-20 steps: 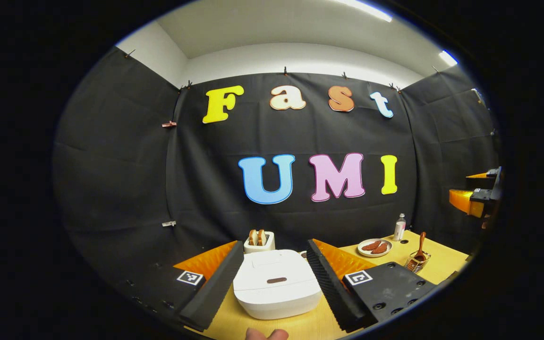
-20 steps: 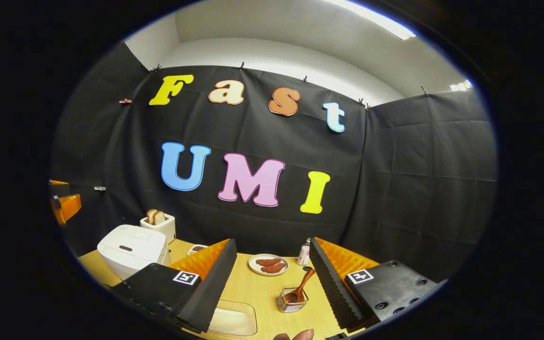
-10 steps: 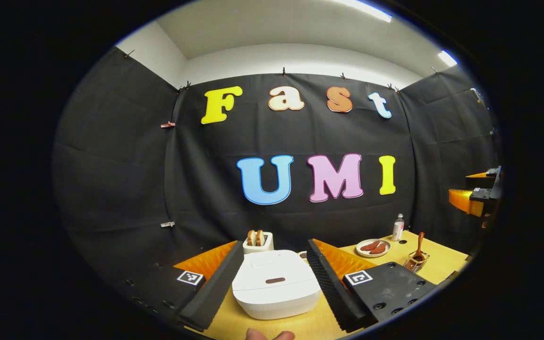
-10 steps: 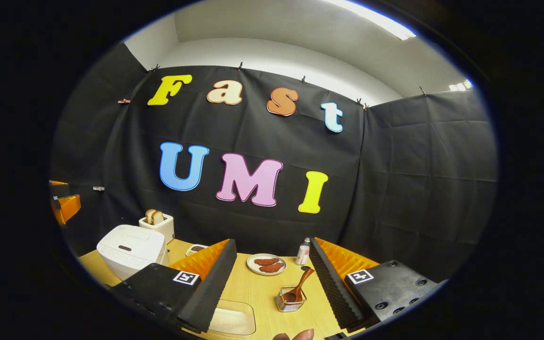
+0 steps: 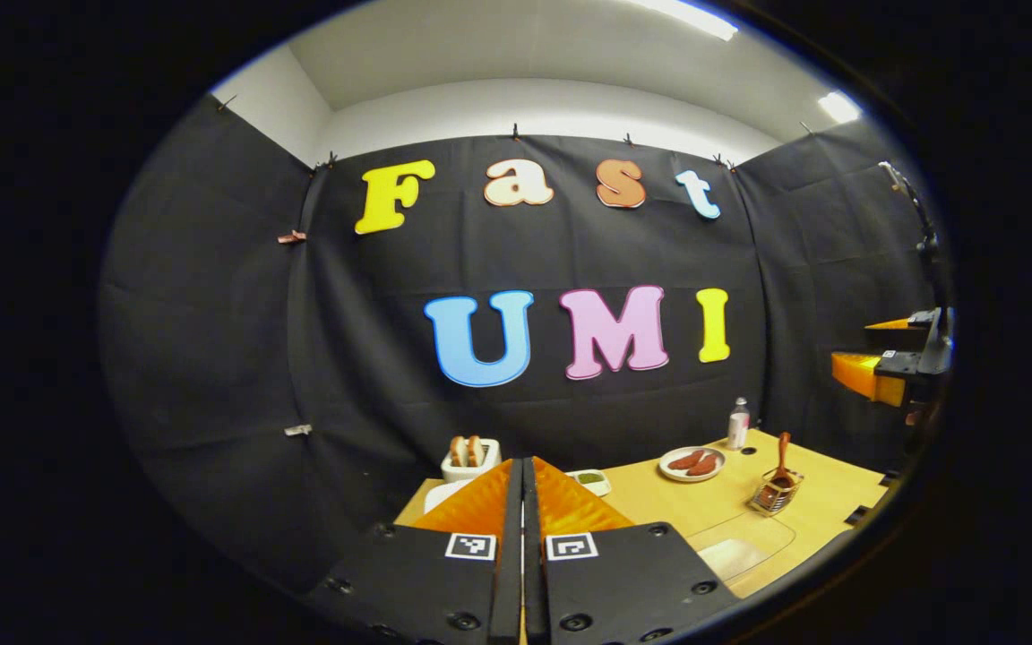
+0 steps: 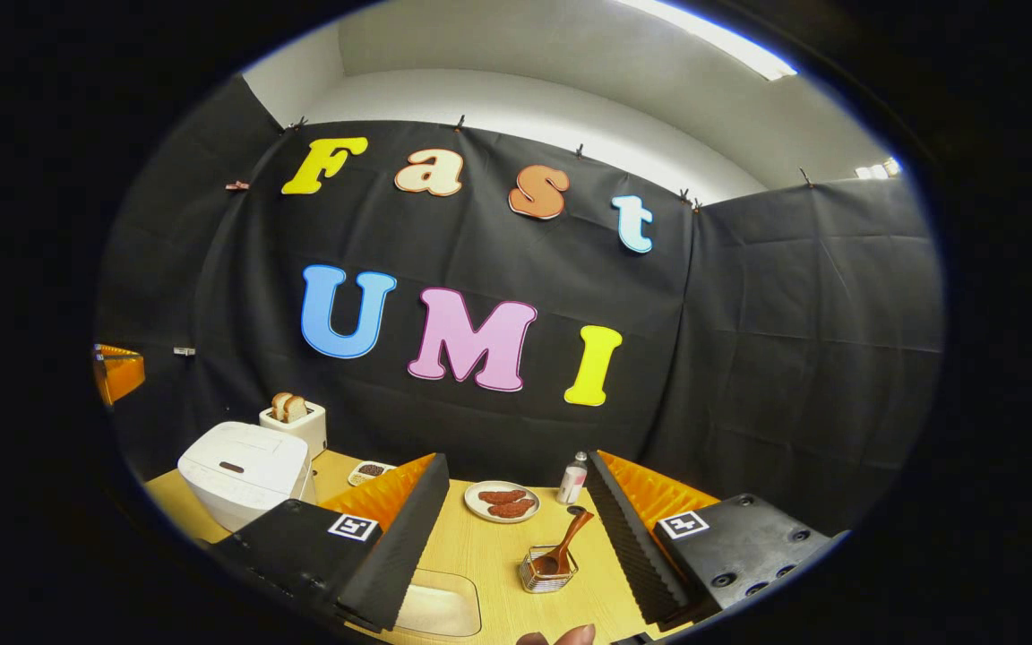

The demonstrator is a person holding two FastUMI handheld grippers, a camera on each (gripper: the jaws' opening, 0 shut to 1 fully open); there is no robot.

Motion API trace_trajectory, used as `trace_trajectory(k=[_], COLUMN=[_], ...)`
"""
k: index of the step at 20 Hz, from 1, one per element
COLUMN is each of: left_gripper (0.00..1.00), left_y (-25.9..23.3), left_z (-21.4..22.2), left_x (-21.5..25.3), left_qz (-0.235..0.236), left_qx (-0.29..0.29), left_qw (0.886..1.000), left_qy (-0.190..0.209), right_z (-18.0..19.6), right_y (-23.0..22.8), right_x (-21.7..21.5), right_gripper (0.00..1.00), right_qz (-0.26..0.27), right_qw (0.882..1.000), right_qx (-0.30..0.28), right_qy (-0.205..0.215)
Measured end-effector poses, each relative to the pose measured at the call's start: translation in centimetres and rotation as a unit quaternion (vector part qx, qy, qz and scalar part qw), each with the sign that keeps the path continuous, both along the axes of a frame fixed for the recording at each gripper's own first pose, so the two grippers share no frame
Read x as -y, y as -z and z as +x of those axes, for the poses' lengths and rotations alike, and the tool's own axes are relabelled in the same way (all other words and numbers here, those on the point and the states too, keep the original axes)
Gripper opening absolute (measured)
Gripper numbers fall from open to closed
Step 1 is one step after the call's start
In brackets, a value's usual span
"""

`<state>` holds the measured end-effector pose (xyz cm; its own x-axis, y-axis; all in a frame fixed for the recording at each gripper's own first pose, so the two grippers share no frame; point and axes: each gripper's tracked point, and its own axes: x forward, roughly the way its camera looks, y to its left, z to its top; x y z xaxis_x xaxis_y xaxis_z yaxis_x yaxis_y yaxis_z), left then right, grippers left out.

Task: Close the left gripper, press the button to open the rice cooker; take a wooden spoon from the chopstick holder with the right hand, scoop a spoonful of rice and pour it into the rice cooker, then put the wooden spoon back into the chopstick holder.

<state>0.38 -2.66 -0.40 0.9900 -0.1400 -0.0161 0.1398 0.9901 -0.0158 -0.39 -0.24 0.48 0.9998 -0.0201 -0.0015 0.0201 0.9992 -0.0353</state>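
My left gripper [image 5: 522, 502] is fully closed on nothing, short of the rice cooker [image 6: 244, 473]. My right gripper [image 6: 516, 502] gapes wide, well right of the cooker, over the wooden spoon [image 6: 567, 546] in its chopstick holder [image 6: 547, 571].

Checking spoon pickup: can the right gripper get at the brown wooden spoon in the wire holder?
Probably yes. The right gripper is open, and the brown wooden spoon leans free from the wire holder straight ahead, nothing between.
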Motion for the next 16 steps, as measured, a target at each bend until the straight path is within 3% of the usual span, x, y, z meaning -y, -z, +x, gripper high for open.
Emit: trace_trajectory(k=[4,8,12,16], left_gripper=[0.06,0.05,0.05,0.05], left_y=[3.1,7.1,11.8,15.7], left_z=[2.9,6.7,10.3,13.3], left_x=[-1.4,-1.1,-1.8,-2.6], left_qz=[0.001,-0.046,-0.077,-0.067], left_qx=[-0.052,-0.122,-0.182,-0.223], left_qw=[0.999,0.991,0.98,0.972], left_qy=[-0.01,0.016,0.016,0.014], right_z=[0.2,0.1,-0.2,-0.4], right_y=[-0.2,0.1,0.7,1.5], right_x=[0.4,1.3,2.6,3.8], right_gripper=[0.98,0.97,0.98,0.97], right_qz=[0.001,-0.011,-0.01,-0.014], right_qw=[1.0,1.0,1.0,0.999], right_qx=[0.001,0.0,-0.007,-0.018], right_qy=[0.004,0.013,0.027,0.04])
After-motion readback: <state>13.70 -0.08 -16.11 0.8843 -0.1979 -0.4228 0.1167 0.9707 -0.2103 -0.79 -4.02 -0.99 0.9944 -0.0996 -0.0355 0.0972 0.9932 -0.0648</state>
